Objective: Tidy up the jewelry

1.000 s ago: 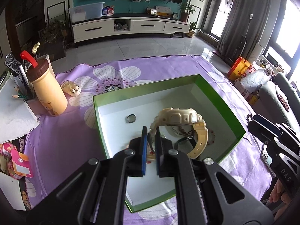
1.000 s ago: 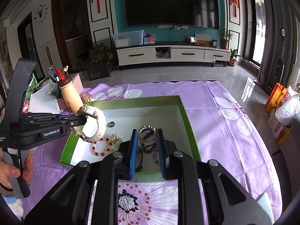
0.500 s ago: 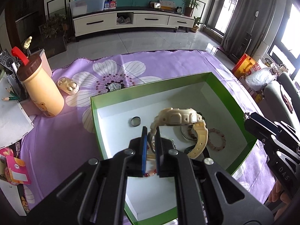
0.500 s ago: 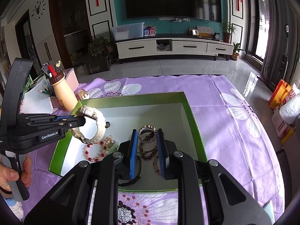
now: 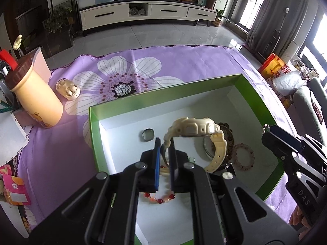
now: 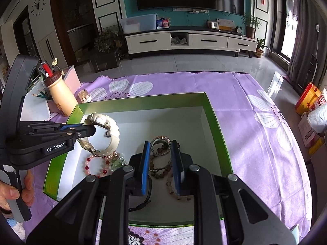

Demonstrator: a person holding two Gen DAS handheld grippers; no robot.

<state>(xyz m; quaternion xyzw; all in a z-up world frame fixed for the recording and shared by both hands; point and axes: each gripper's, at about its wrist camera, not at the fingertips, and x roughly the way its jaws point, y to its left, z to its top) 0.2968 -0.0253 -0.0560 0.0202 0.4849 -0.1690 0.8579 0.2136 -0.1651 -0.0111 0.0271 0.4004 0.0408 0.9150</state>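
Note:
My left gripper is shut on the strap of a cream watch, which hangs above the white floor of the green box. In the right wrist view the watch hangs over the box's left side. My right gripper is shut on a silver studded ring, which spans the gap between its blue pads, above the box's near middle. On the box floor lie a small dark ring, a red bead bracelet, a pink bead bracelet and brown bead strands.
The green box sits on a purple flowered cloth. A yellow bottle with a brown cap and an earbud case stand left of the box. Papers and pencils lie at the far left. A hand holds the left gripper's handle.
Both grippers have moved forward and lower over the box, so the jewelry on its floor looks closer. The watch and the silver ring stay in their grips.

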